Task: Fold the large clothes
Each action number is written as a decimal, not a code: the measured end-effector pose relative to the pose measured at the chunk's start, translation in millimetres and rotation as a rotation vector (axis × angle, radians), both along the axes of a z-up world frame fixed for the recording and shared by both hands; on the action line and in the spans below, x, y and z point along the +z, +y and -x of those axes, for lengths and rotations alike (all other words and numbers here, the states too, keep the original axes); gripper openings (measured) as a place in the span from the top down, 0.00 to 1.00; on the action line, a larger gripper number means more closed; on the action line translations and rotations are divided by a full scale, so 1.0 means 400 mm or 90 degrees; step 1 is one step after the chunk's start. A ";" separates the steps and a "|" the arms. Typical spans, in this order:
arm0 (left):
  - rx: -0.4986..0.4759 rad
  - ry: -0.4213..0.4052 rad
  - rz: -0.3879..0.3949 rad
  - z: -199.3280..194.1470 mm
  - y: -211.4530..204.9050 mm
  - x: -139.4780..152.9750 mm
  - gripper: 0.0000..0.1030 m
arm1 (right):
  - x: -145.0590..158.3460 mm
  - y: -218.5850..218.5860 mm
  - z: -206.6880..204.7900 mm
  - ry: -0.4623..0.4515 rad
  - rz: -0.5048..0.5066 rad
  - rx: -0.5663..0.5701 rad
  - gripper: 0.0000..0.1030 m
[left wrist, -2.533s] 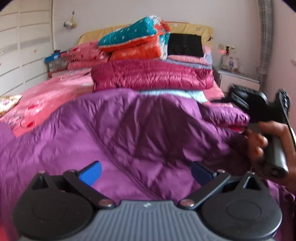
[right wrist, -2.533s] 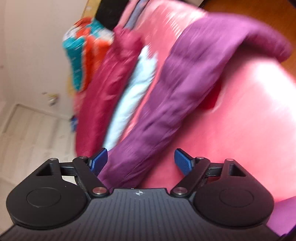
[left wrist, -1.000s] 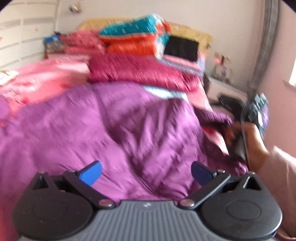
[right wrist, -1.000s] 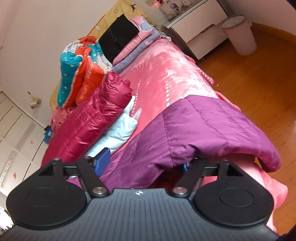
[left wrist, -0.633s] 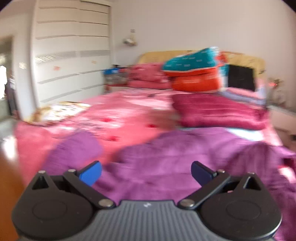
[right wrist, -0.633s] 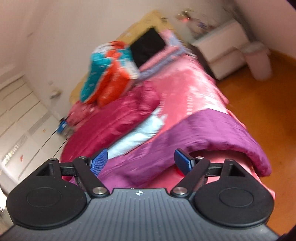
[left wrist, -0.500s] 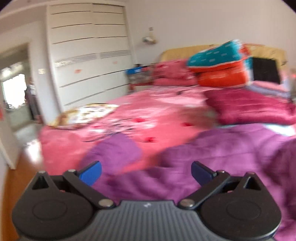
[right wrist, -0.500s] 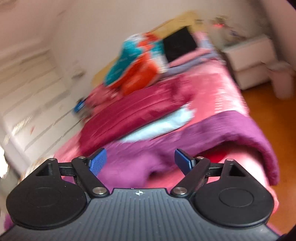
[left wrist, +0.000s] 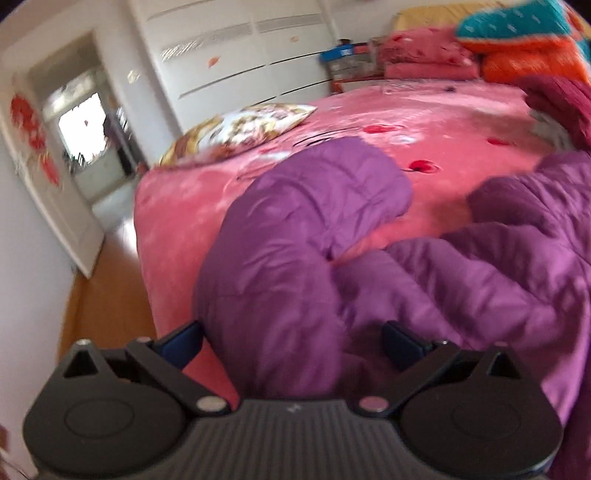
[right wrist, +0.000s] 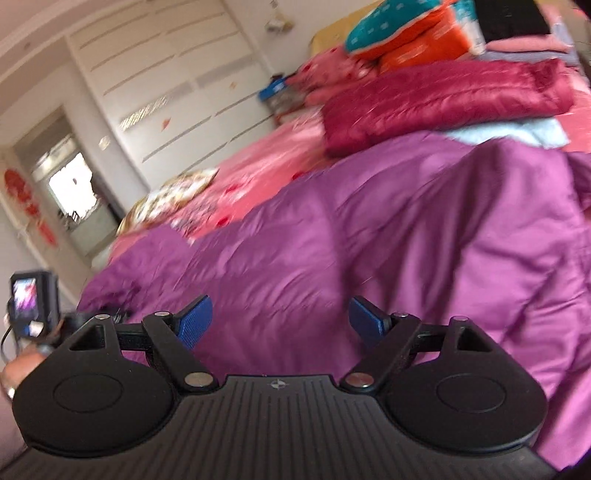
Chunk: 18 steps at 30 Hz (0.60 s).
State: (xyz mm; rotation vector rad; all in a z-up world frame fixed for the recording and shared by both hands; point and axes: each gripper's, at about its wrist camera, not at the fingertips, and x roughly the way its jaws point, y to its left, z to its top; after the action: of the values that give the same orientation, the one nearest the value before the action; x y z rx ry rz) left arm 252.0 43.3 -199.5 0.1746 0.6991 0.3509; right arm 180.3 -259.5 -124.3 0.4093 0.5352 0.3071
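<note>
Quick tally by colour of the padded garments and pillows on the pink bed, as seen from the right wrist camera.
Purple quilted padded jacket: 1
Maroon quilted padded jacket: 1
Floral patterned pillow: 1
Teal and orange bedding stack: 1
Total: 4

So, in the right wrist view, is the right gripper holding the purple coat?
No, the right gripper stands wide open above the purple coat, with no fabric pinched between its blue pads.

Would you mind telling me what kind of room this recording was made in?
Most likely a home bedroom: a wide bed under a pink cover, stacked folded quilts at its head, and a white built-in wardrobe along the wall beside an open doorway.
</note>
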 end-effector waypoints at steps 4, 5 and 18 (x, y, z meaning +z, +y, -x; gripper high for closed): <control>0.018 -0.031 0.050 -0.014 0.043 -0.001 0.24 | -0.001 0.028 -0.009 0.007 0.027 0.012 0.01; 0.017 -0.040 0.056 -0.015 0.047 -0.001 0.27 | -0.003 0.022 -0.016 0.012 0.026 0.009 0.00; 0.101 -0.167 0.191 0.122 0.204 0.071 0.83 | 0.007 0.053 -0.067 0.025 0.026 -0.005 0.00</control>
State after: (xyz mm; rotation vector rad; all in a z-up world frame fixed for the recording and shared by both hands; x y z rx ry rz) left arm 203.0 125.1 -170.9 -0.2097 0.4988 0.4078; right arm 207.1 -238.2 -121.7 0.3790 0.5770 0.2808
